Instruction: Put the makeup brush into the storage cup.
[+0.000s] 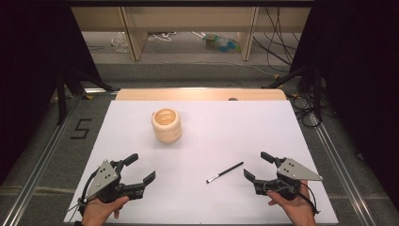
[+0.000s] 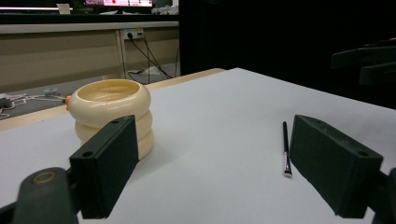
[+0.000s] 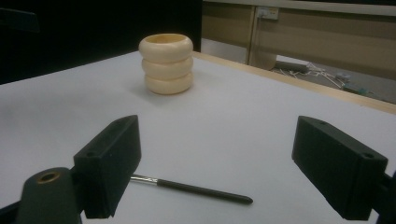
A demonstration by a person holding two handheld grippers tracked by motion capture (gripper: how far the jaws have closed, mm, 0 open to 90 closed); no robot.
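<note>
From my seat at the controls, the left gripper (image 1: 136, 173) sat at the near left of the white table (image 1: 211, 141), its two black jaws spread wide with nothing between them. Ahead of its fingertips and a little left, well apart from them, stood the cream ribbed holder (image 1: 166, 125), upright with its mouth open to the top (three rounded rings stacked, by the look of it). In the left gripper view the holder (image 2: 113, 112) rose just behind the left jaw, and the thin black brush (image 2: 285, 148) lay flat just inside the right jaw's line. In the high view the brush (image 1: 225, 172) lay between the two grippers, nearer the right gripper (image 1: 255, 166), whose jaws also stood wide apart, holding nothing. In the right gripper view the brush (image 3: 196, 188) lay crosswise just ahead of its fingers.
</note>
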